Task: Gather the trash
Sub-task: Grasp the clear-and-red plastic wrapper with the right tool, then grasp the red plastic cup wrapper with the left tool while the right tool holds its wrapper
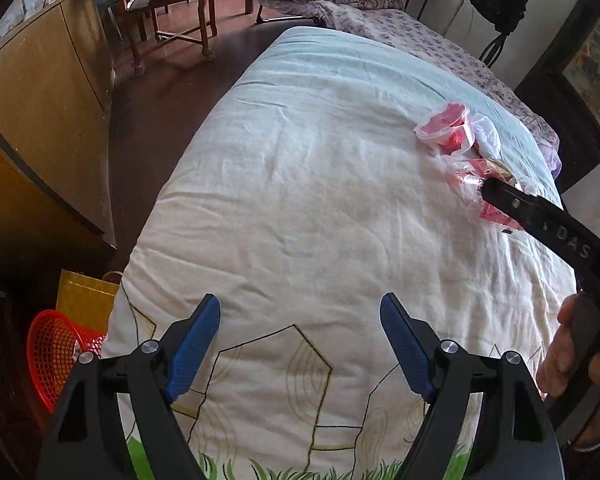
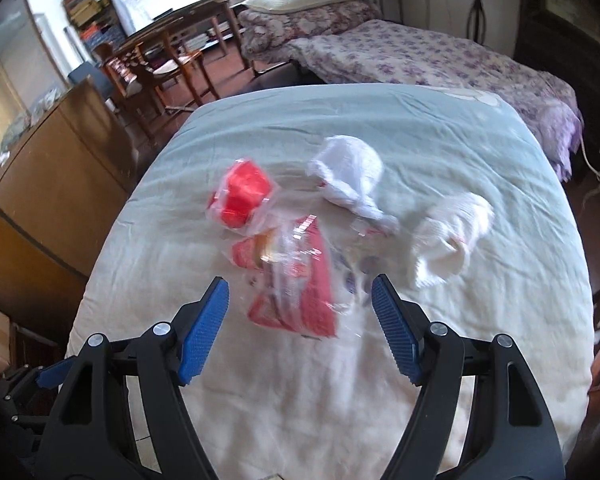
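The right wrist view is motion-blurred, so print on the red-and-clear wrapper (image 2: pixel 296 280) cannot be read, and its transparent edges fade into the quilt (image 2: pixel 260 400). The wrapper lies flat on the quilt, long axis running away from the camera. Beyond the wrapper sit a clear cup holding something red (image 2: pixel 242 194) and two crumpled white tissues (image 2: pixel 350 178), one to its right. The right gripper (image 2: pixel 300 320) tilts steeply down, fingers apart, straddling the wrapper's near end without pressing it. The left gripper (image 1: pixel 300 344) hangs over bare quilt, fingers wide, nothing between. A red basket (image 1: pixel 56 360) is partly hidden by the quilt's edge.
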Tool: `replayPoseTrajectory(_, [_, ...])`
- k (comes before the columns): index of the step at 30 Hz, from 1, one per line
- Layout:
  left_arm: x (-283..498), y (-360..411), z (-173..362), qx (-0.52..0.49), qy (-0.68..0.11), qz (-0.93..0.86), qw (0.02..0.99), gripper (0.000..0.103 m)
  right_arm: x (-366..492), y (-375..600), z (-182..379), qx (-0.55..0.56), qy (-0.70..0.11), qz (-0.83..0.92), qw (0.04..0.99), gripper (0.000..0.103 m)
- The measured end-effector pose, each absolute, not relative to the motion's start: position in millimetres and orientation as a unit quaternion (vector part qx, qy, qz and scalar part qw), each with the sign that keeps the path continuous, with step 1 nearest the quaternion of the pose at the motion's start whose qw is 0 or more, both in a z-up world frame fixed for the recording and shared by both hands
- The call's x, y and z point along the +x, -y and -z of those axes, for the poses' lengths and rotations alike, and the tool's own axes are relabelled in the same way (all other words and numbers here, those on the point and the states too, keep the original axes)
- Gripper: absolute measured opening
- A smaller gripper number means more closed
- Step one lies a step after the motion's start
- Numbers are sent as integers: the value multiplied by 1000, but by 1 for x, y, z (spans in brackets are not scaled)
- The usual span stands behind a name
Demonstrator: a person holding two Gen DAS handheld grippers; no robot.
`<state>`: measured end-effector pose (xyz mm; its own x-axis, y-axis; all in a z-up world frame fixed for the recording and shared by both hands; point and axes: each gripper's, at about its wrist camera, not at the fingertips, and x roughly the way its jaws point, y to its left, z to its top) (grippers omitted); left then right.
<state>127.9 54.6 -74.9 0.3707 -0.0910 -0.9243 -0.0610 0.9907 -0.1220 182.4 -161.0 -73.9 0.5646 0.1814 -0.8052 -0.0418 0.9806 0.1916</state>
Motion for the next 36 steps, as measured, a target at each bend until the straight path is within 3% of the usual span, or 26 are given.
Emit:
replayPoseTrajectory(2, [128, -56, 74, -70, -560, 9, 826, 81, 183, 160, 75, 79, -471, -74, 875, 41])
replayPoseTrajectory(5, [129, -57, 74, -72, -558, 6, 826, 81, 176, 171, 73, 112, -472, -79, 871, 34])
replayPoseTrajectory(14, [127, -50, 66, -47, -538, -8, 842, 81, 130, 216, 59, 213, -455, -65, 862, 34])
replayPoseTrajectory(24, [155, 3, 60, 52, -516, 2, 855, 82, 123, 230, 64, 206, -469, -37, 858, 35])
replayPoseTrajectory(36, [215, 50, 61, 70, -497, 4, 865, 82, 125, 238, 69, 208, -485, -50, 848, 36])
